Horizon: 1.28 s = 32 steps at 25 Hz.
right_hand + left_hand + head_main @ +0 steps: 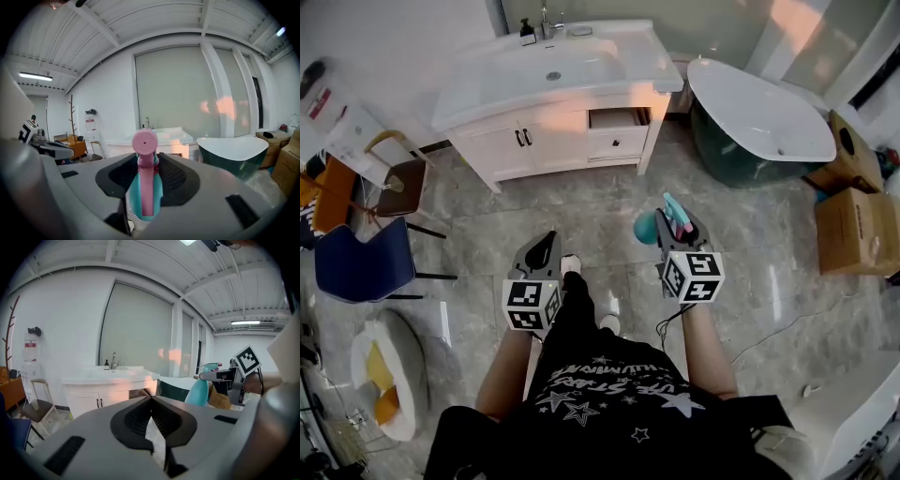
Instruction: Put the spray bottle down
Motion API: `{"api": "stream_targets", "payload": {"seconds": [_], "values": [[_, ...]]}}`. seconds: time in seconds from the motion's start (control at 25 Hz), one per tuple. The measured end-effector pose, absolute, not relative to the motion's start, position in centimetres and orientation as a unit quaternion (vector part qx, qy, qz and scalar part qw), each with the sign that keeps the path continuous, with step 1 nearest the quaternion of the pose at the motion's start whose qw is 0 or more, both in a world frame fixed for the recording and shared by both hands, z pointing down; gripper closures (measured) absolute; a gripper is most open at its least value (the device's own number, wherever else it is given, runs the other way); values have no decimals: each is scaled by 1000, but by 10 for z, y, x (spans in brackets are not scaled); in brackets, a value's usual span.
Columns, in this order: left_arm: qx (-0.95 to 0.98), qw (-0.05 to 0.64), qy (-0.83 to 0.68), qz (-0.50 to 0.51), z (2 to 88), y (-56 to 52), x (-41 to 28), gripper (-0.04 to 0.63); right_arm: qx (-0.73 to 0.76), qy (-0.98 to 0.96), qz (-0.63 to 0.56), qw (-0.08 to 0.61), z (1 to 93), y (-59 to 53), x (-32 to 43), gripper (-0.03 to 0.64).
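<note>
A teal spray bottle (145,187) with a pink nozzle and trigger sits upright between the jaws of my right gripper (149,176), which is shut on its neck. In the head view the right gripper (675,223) holds the spray bottle (649,227) above the floor, ahead of my right knee. From the left gripper view the bottle (199,391) shows at the right. My left gripper (546,246) hangs level beside it, jaws together with nothing between them. The left gripper (151,416) faces the vanity.
A white vanity (572,84) with a sink and an open drawer stands ahead. A dark green bathtub (755,122) lies to the right, cardboard boxes (858,220) beyond it. Chairs (366,258) stand at the left. Grey tiled floor (487,216) lies between.
</note>
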<state>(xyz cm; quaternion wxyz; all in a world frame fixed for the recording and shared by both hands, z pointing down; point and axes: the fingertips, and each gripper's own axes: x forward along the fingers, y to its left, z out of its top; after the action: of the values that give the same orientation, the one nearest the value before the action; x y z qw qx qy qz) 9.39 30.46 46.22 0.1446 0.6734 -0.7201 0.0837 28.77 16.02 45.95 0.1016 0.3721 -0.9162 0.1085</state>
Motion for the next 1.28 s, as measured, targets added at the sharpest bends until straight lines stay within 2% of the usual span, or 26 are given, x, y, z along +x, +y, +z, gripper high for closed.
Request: {"api": "stream_targets", "payload": {"seconds": [0.32, 1.28], "values": [[674, 152, -718, 87, 470, 288, 75, 580, 381, -915, 99, 94, 458, 137, 274, 468], [716, 166, -673, 86, 483, 40, -149, 580, 464, -875, 100, 94, 450, -102, 82, 468]]}}
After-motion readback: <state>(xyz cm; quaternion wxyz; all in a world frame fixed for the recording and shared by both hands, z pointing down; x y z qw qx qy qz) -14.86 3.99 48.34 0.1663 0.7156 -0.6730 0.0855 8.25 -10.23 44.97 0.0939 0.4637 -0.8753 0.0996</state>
